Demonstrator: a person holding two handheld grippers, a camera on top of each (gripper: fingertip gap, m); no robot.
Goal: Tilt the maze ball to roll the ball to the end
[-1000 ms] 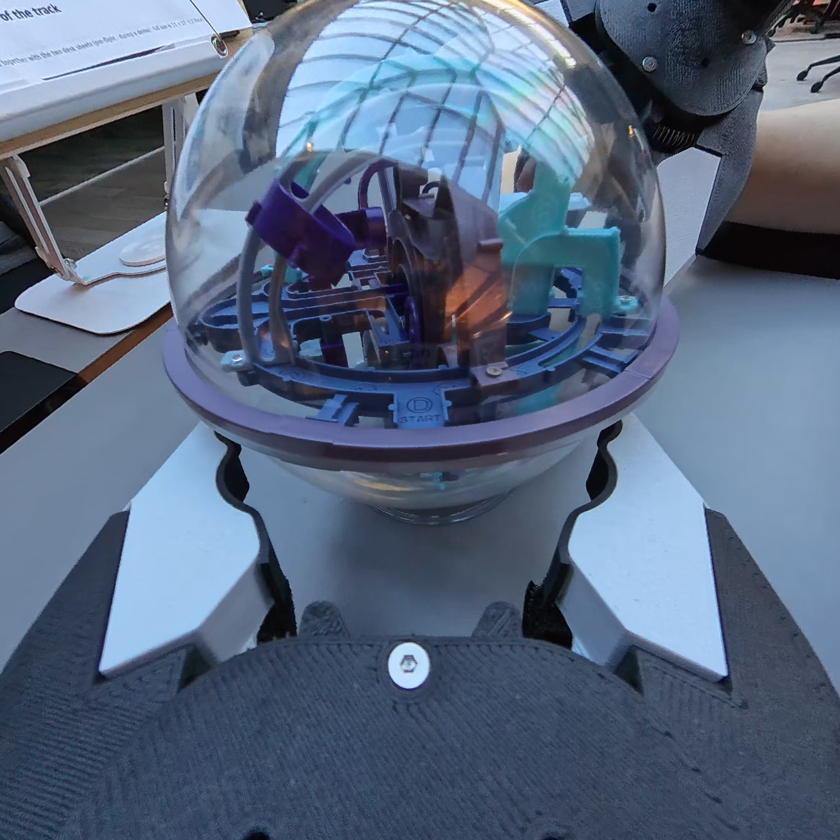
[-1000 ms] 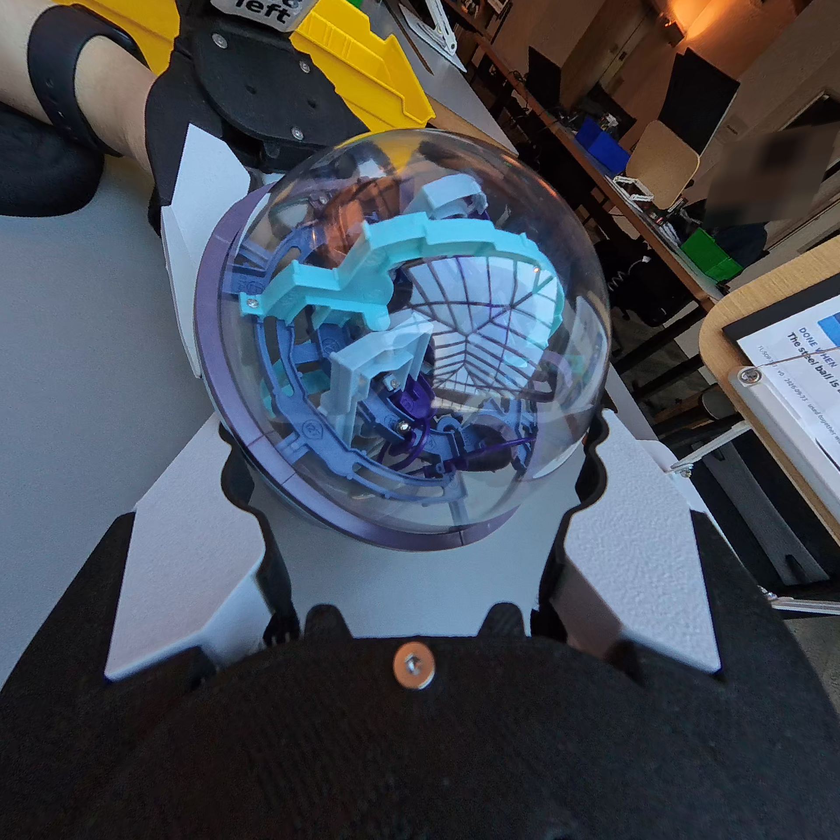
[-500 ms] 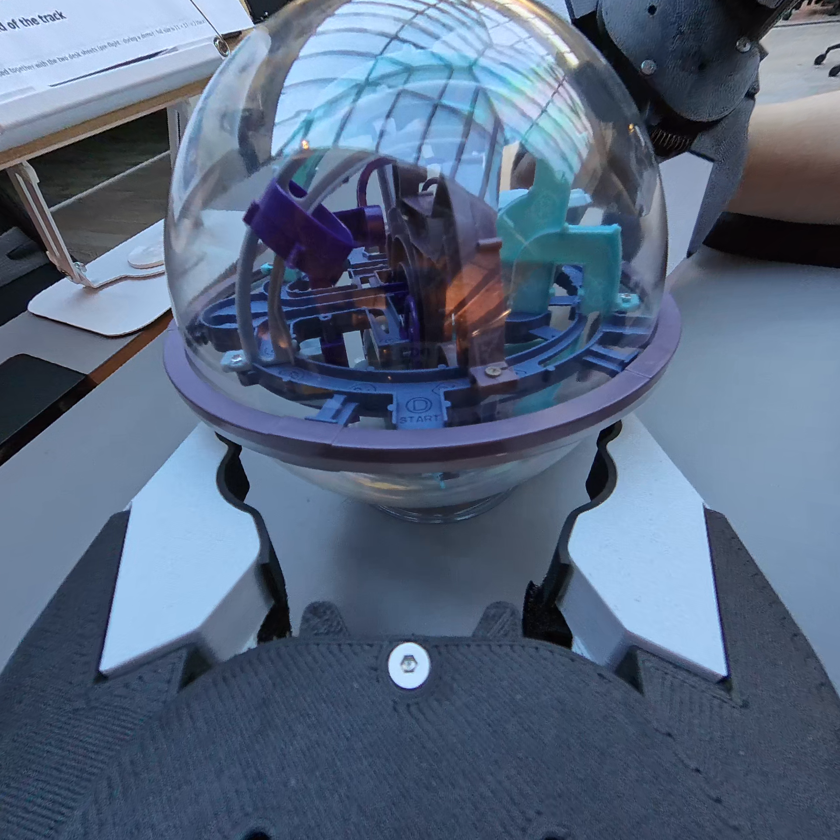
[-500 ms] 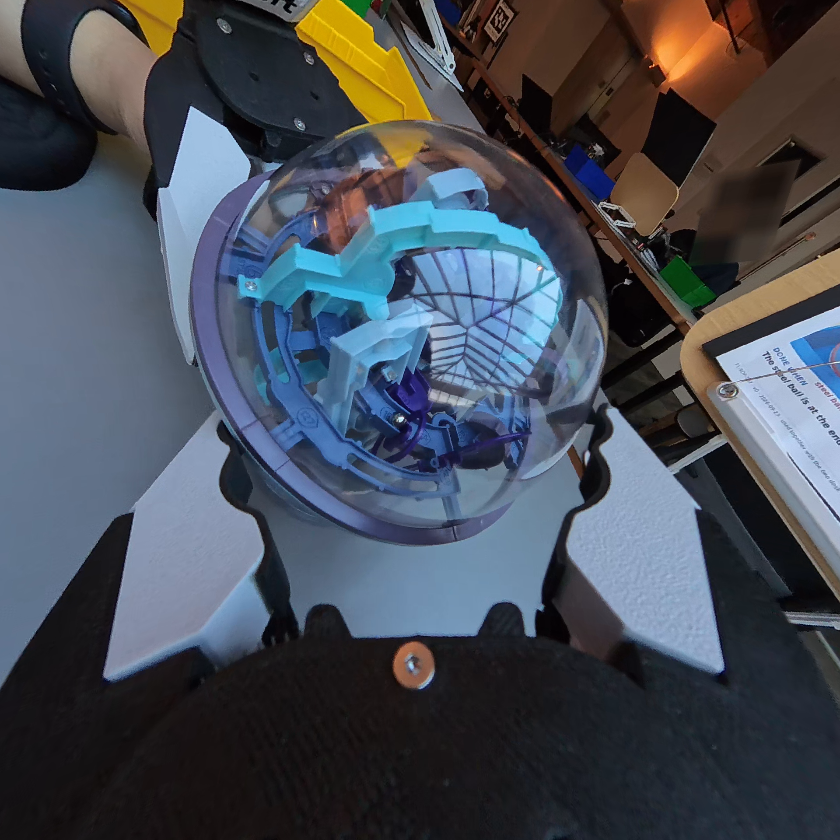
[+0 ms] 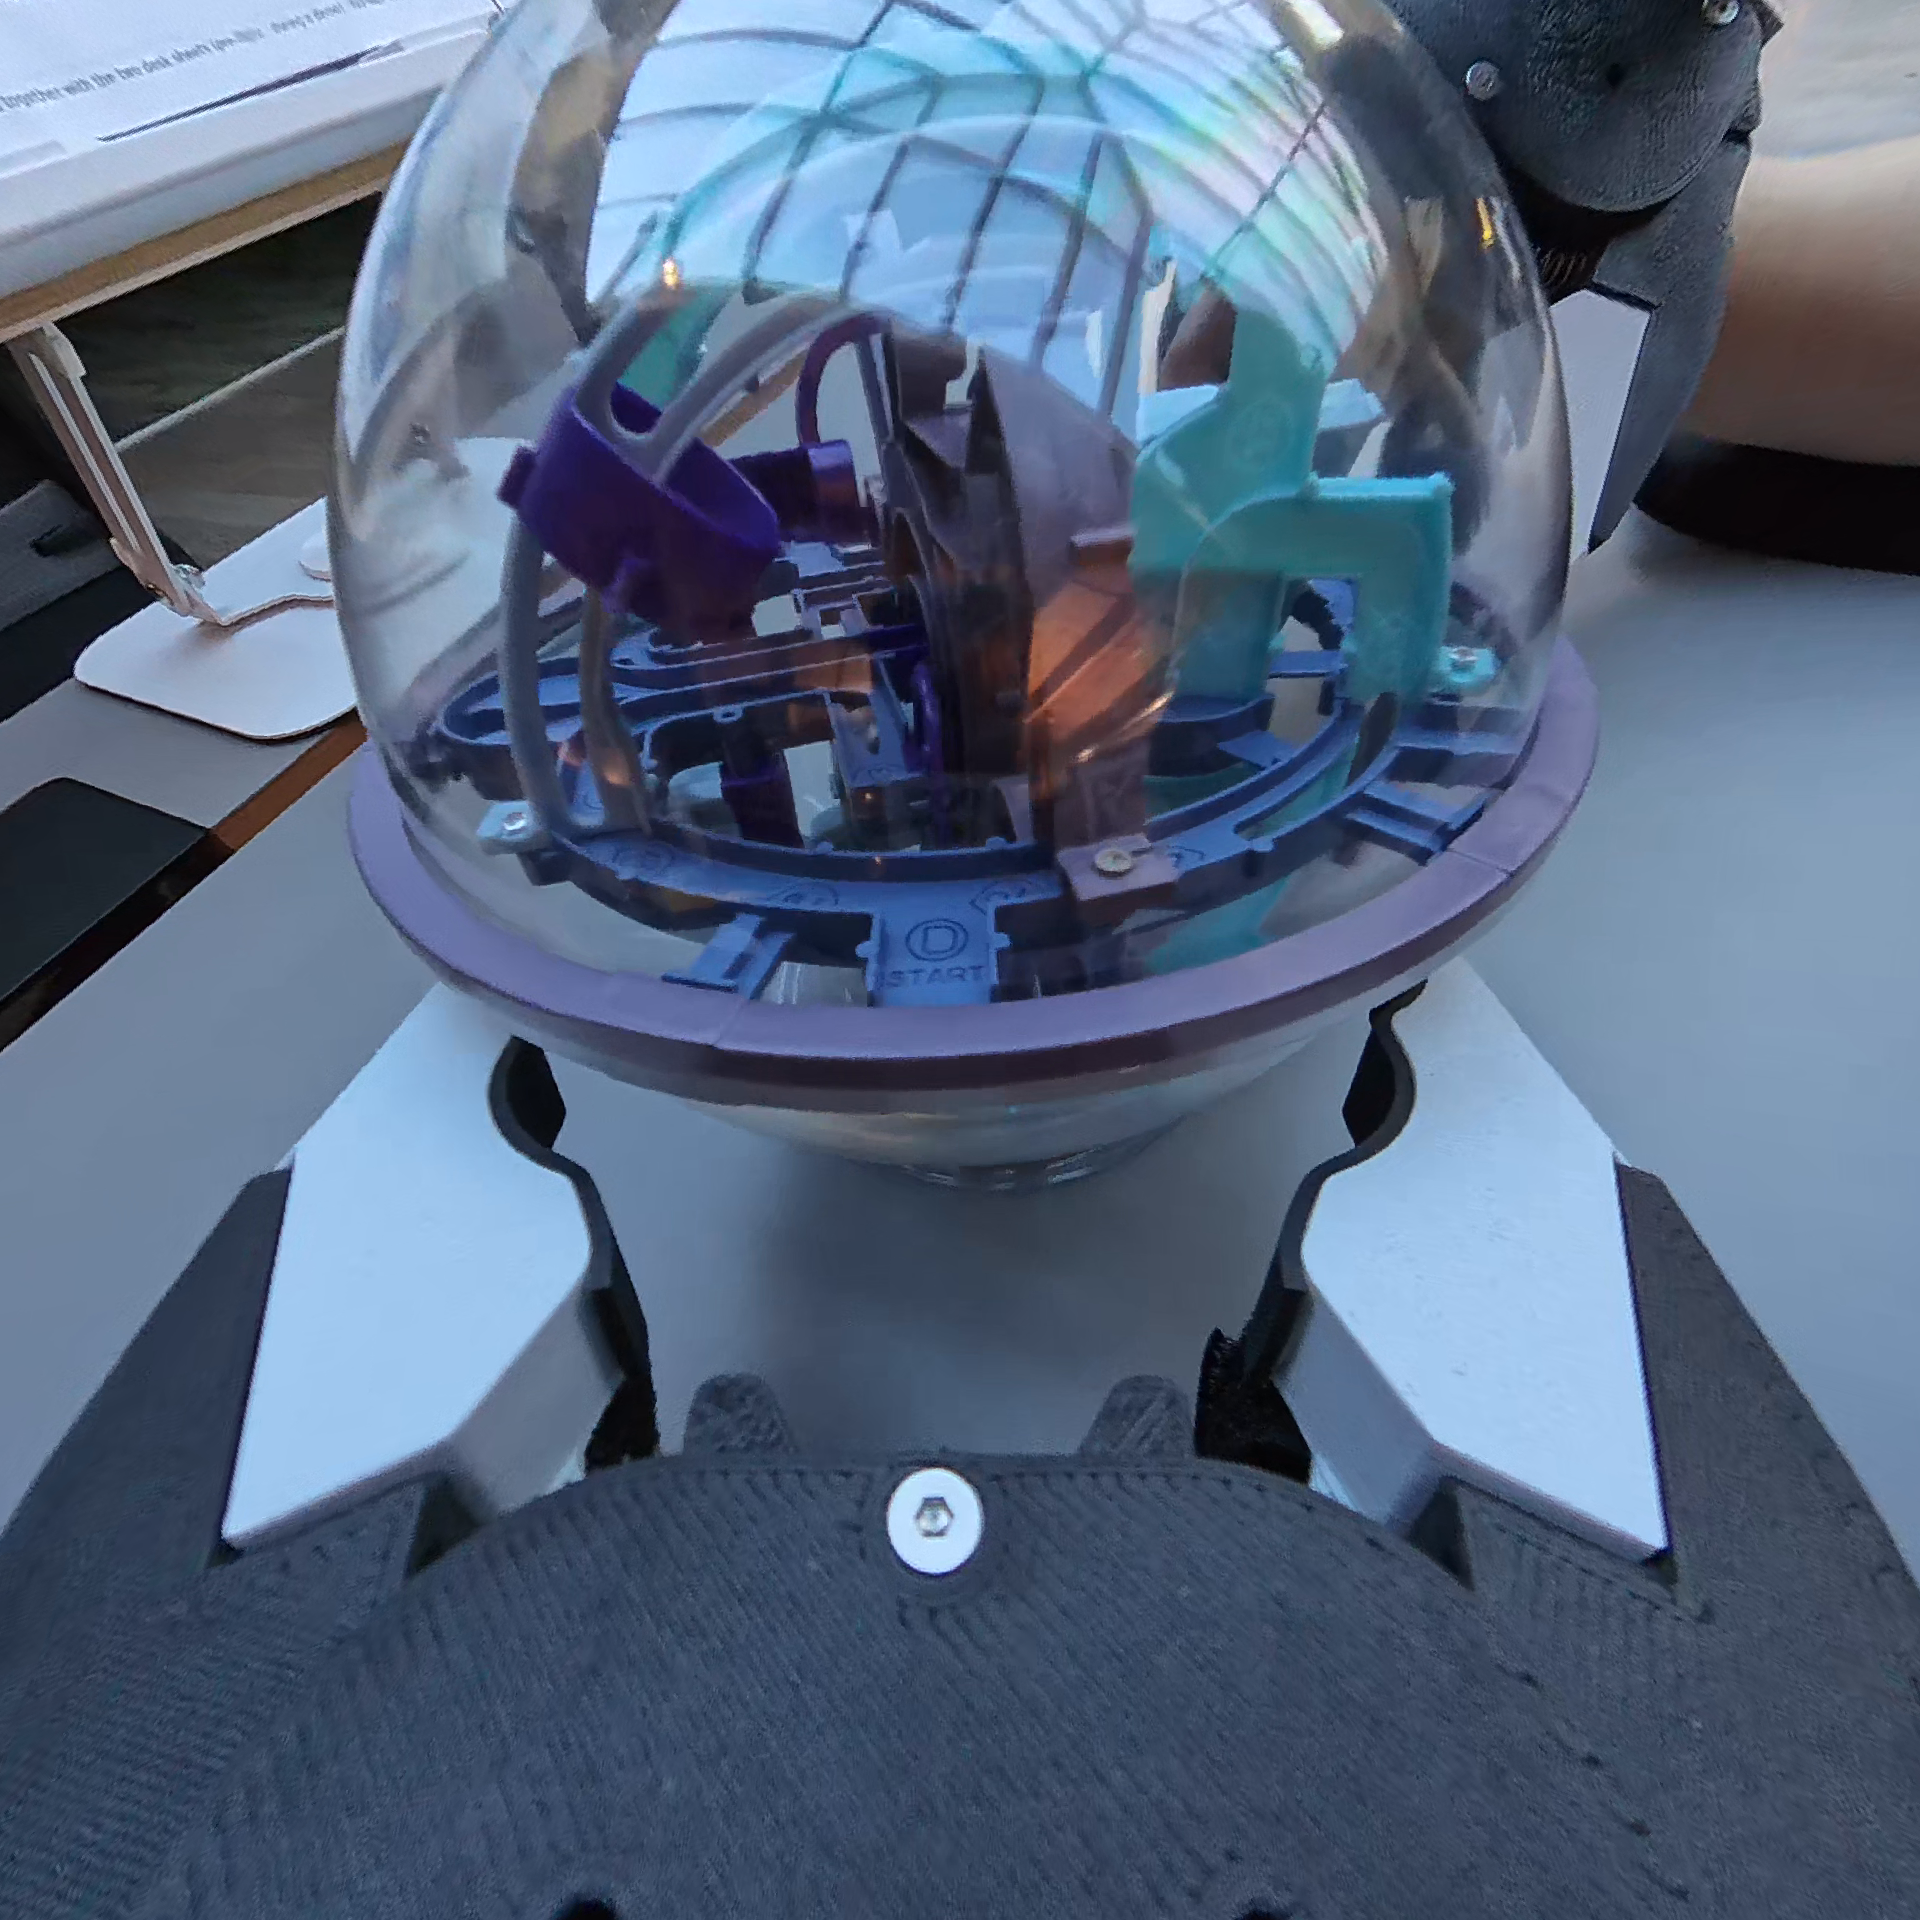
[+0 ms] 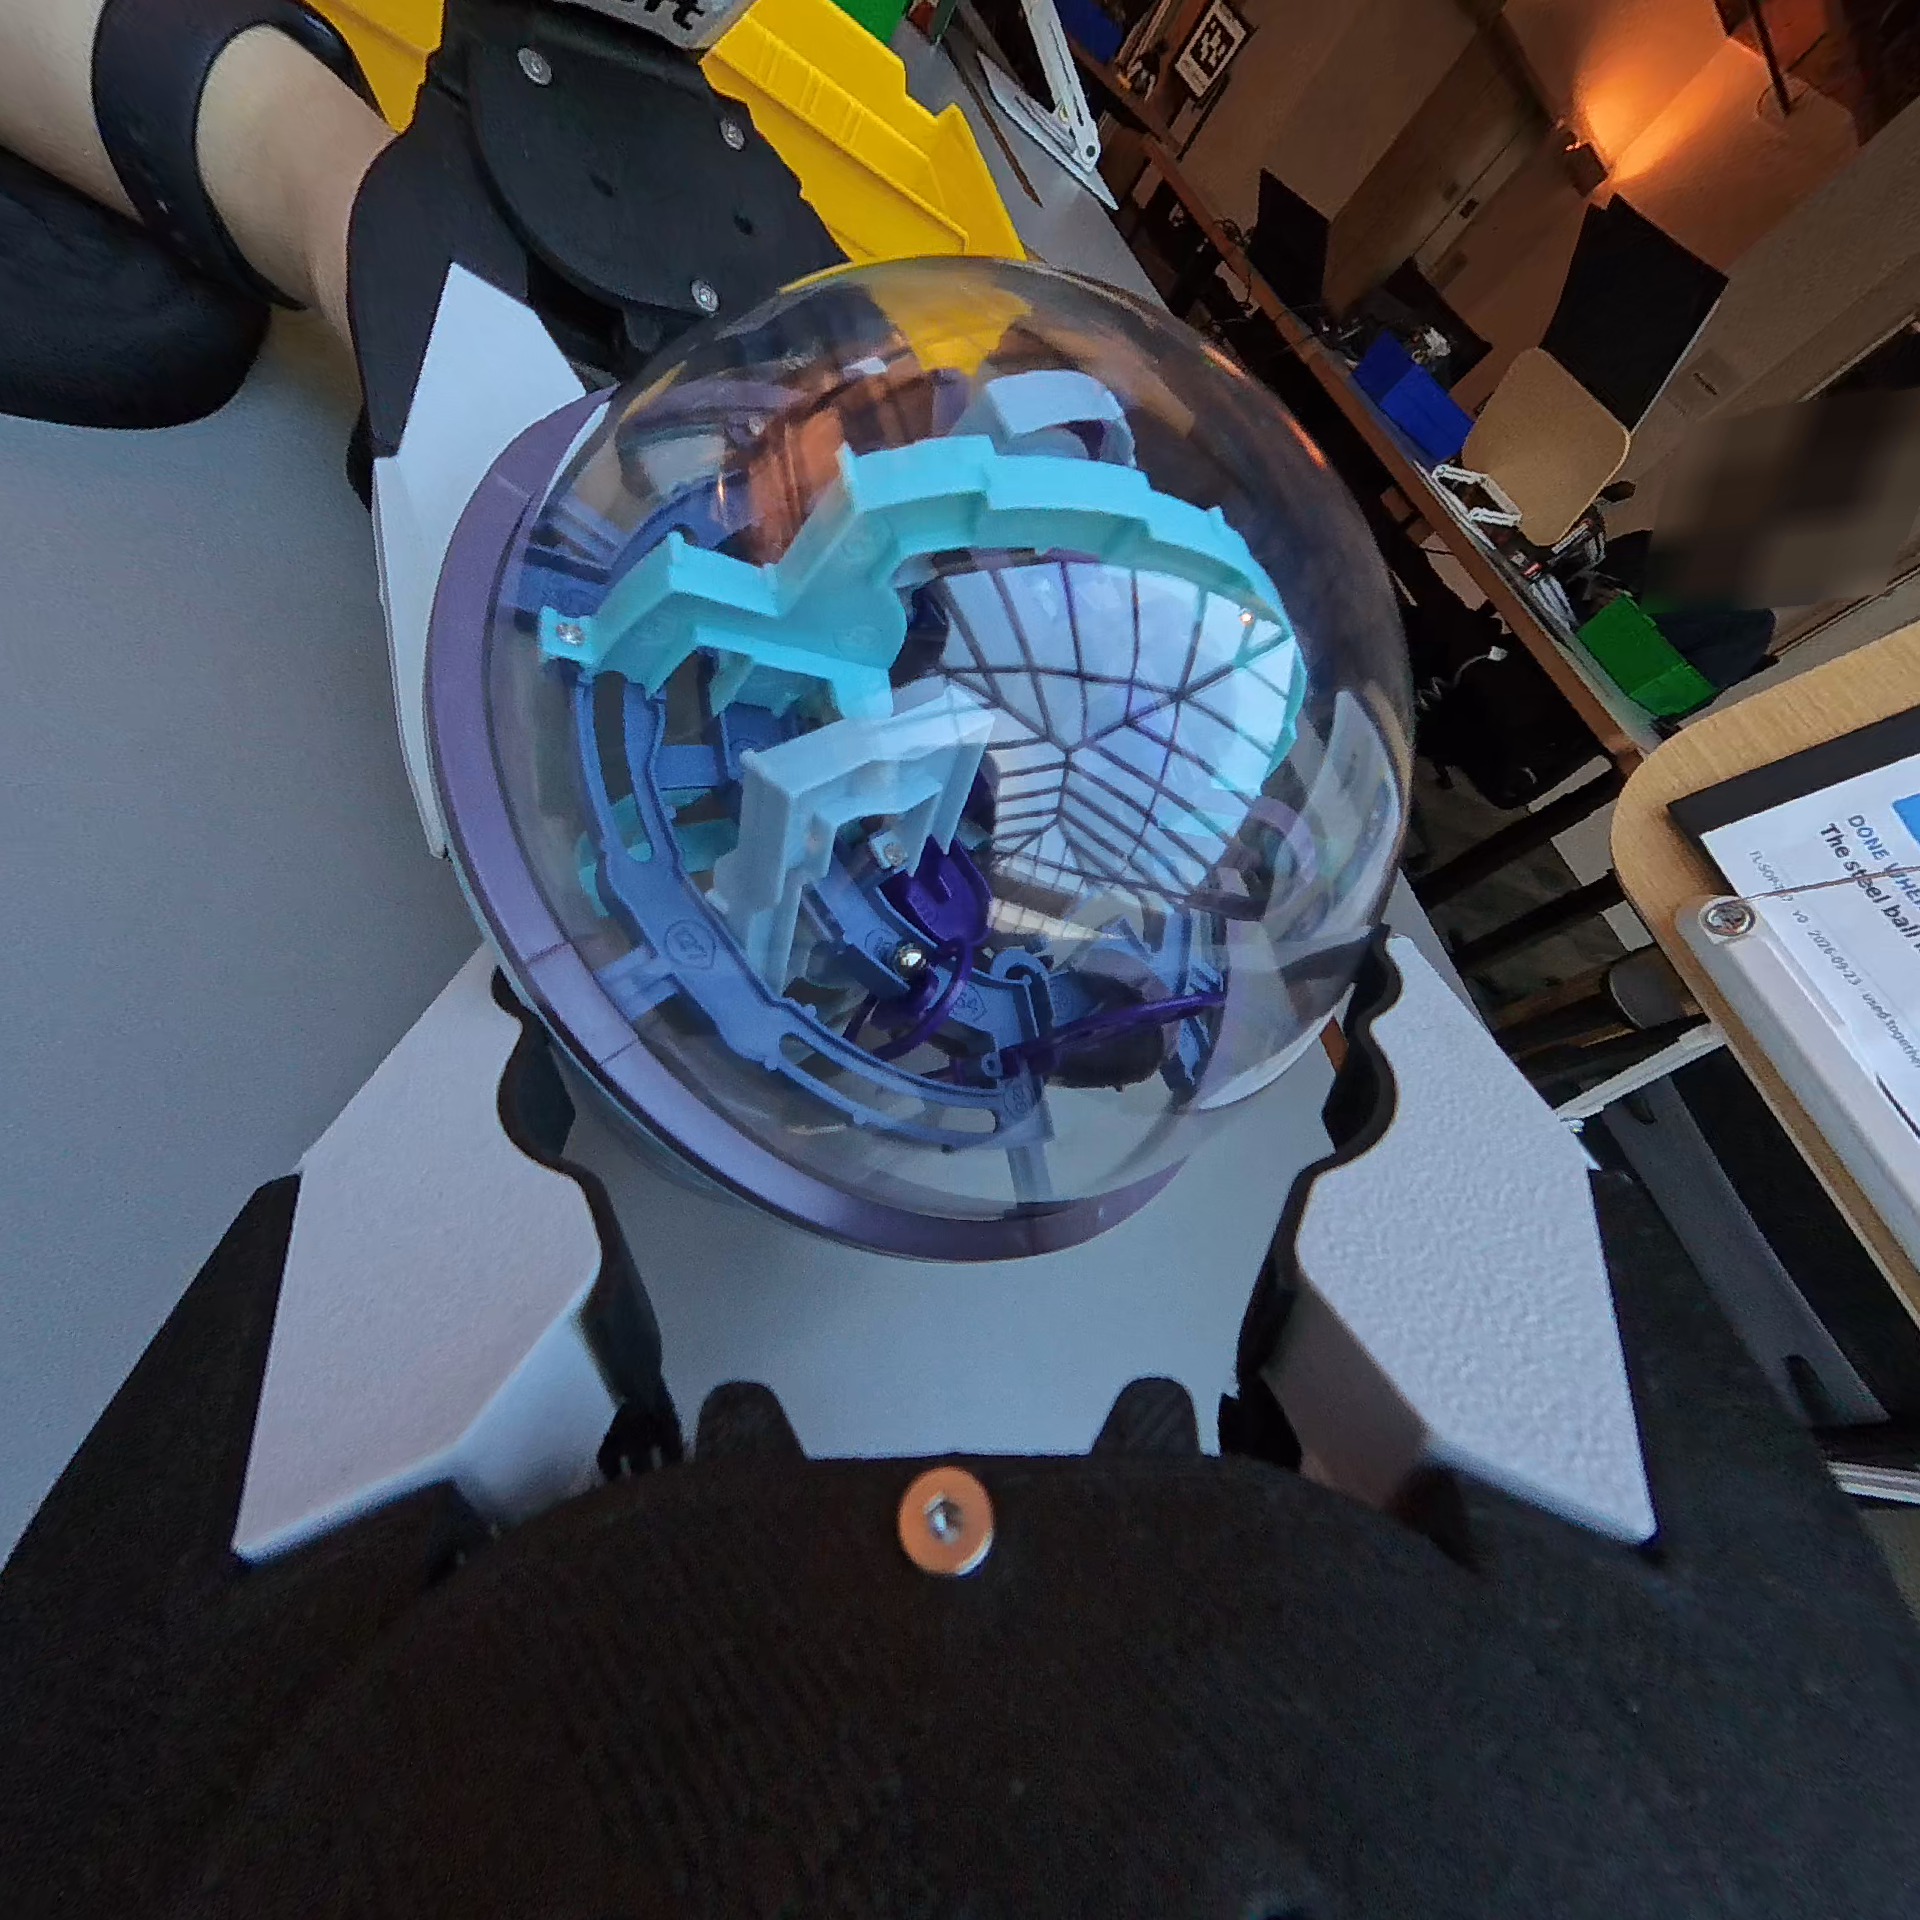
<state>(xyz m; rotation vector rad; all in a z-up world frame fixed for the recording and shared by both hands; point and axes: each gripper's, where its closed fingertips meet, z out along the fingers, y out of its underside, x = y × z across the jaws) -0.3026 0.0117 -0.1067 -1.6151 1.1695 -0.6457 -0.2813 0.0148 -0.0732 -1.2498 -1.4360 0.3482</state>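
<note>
Grey table: both grippers' fingers spread wide round maze ball, now tipped slightly further.

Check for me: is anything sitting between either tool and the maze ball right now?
Nothing visible. The maze ball fills the open space between the left tool fingers, only bare grey table beneath. The right tool brackets it from the opposite side, equally unobstructed. Whether any fingertip touches the shell cannot be told.
</note>
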